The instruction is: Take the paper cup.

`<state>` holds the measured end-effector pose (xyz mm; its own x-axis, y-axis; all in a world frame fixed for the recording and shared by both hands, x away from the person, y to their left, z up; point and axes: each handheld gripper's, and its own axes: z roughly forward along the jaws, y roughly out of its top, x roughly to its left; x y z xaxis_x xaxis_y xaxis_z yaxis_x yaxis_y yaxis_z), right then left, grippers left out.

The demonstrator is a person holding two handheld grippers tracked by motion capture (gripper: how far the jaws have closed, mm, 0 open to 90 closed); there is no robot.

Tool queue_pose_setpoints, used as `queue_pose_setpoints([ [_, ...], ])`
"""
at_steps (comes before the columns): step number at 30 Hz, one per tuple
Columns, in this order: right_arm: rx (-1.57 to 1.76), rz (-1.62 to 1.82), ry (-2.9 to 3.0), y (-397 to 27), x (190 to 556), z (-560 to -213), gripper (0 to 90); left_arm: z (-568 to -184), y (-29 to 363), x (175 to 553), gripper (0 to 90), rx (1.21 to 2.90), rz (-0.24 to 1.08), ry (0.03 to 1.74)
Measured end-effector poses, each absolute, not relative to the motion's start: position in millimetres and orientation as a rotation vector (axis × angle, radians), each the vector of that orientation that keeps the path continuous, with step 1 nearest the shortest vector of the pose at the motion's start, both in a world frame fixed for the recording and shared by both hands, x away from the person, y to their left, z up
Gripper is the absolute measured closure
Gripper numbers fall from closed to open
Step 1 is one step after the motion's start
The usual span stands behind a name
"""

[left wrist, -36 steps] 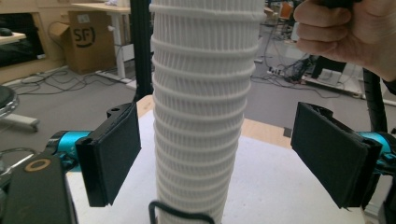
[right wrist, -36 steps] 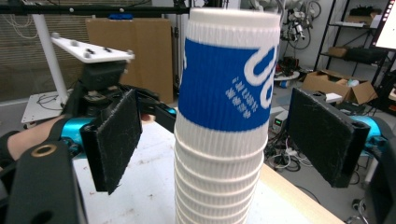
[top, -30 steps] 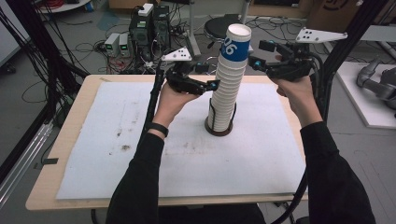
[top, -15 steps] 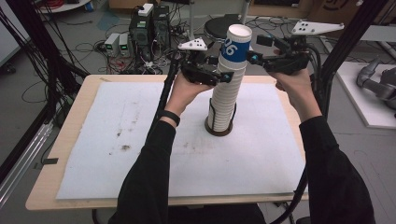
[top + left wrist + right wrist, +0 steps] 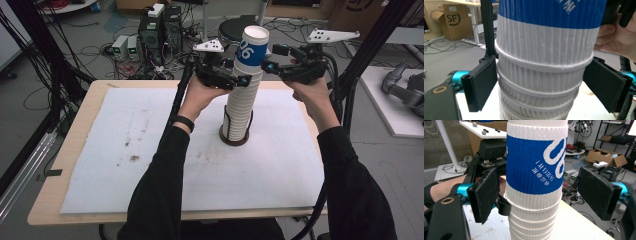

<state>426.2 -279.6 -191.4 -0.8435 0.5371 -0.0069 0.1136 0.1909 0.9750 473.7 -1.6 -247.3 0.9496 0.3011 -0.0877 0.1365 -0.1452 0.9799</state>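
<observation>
Cables, boxes and metal stands crowd the floor behind your bench [image 5: 75, 150], which carries a white sheet [image 5: 150, 150] with a few dark stains. Near the sheet's middle a tall stack of ribbed paper cups [image 5: 240, 110] stands upright in a dark ring; the top cup [image 5: 252, 47] wears a blue band with white print.

Your left gripper [image 5: 239, 80] is held level, high against the stack, just under the blue band. Its fingers [image 5: 480, 82] have just been opening with the stack between them. They now stand part open: the left pad lies against the cup rims, the other pad [image 5: 604, 85] sits just clear of them. Whether they still press, you cannot tell.

Your right gripper [image 5: 270, 65] comes in level from the other side at the height of the blue band. Its fingers [image 5: 485, 193] stand wide open either side of the top cup, both pads apart from it and holding nothing.
</observation>
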Motion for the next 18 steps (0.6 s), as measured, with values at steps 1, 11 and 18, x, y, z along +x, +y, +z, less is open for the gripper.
queue_pose_setpoints([
  [1,0.615,1.698,2.124,-280,426,-191,18.6,-248,-2,474,13.0,1.719,0.146,0.329],
  [11,0.601,1.734,2.106,-277,428,-187,18.6,-251,-8,482,10.9,1.713,0.108,0.310],
  [18,0.605,1.748,2.088,-265,431,-170,18.6,-252,-8,483,11.1,1.705,0.106,0.305],
])
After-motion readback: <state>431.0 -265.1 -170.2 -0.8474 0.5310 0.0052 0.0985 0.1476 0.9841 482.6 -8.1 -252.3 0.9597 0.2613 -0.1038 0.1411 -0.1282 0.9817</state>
